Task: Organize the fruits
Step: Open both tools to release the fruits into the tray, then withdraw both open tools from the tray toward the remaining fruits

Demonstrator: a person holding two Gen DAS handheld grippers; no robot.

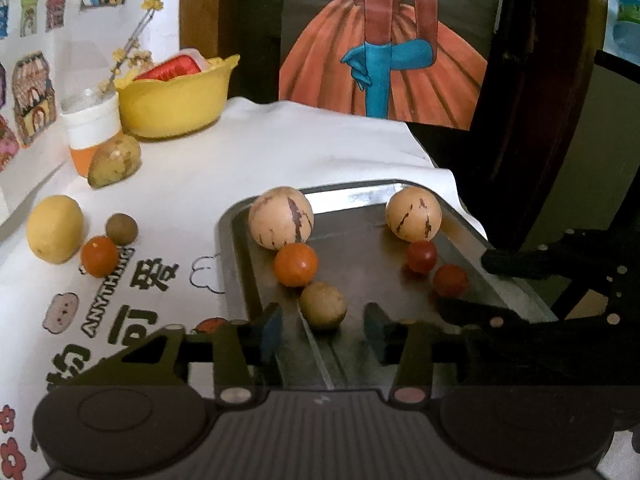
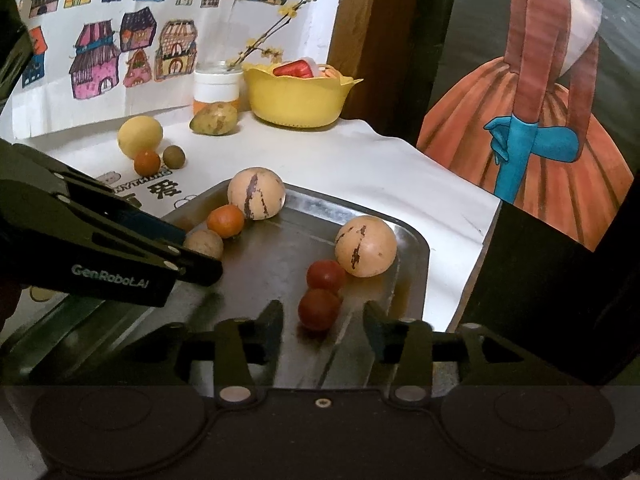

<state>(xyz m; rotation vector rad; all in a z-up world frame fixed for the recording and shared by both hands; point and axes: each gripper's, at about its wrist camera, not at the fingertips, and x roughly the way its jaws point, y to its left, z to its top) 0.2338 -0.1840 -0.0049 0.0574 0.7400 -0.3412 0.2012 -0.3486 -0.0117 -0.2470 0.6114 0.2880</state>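
Observation:
A metal tray [image 1: 400, 192] [image 2: 416, 248] holds two striped tan melons [image 1: 281, 218] [image 1: 413, 214], an orange fruit [image 1: 296, 264], two red tomatoes [image 1: 421, 255] [image 1: 450, 280] and a small brown fruit [image 1: 322, 305]. My left gripper [image 1: 323, 320] [image 2: 199, 255] is open, low over the tray, and the brown fruit [image 2: 204, 243] sits loose between its fingers. My right gripper [image 2: 323, 316] [image 1: 463, 282] is open too, its fingers on either side of the nearer red tomato [image 2: 319, 309]. On the white cloth lie a lemon [image 1: 55, 229], an orange fruit [image 1: 99, 256], a brown fruit [image 1: 121, 229] and a mango [image 1: 115, 160].
A yellow bowl [image 1: 172, 108] holding red packaging and a jar [image 1: 93, 128] with dried twigs stand at the back by the wall. A painted board [image 1: 384, 40] and a dark wooden frame [image 1: 540, 100] rise behind the table. The cloth's edge drops off right of the tray.

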